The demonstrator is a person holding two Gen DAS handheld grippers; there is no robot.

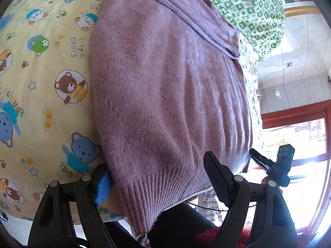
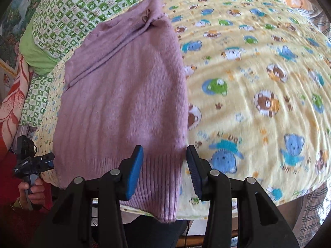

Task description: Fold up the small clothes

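My left gripper (image 1: 157, 177) is standing with its jaws spread wide, the two fingers straddling the ribbed hem (image 1: 157, 188) of the mauve knitted sweater (image 1: 165, 86), one on either side of it. The blue-padded finger (image 1: 102, 186) is sitting at the sweater's edge, over the yellow blanket; the black finger (image 1: 217, 177) is hanging past the far corner of the hem. Neither pad is pressing the knit, so nothing is being grasped there.

My right gripper (image 2: 164, 171) is holding its jaws partly apart, released as well, with the other corner of the same hem between them. I am seeing one blue pad (image 2: 134, 173) over the ribbing and the opposite one (image 2: 194, 173) over the blanket just beside the sweater's side edge, and I cannot make out any pinch on the cloth.

The sweater is lying flat on the yellow bear-print blanket (image 2: 258, 78) covering the bed, hem toward me and draping slightly over the bed's near edge, with one sleeve (image 2: 115, 45) folded diagonally across its upper part. Beyond its collar a green-and-white checked pillow (image 2: 78, 10) is resting at the head of the bed.

In the right wrist view I am also catching the other handheld gripper unit at the lower left, gripped by a hand (image 2: 31, 190).
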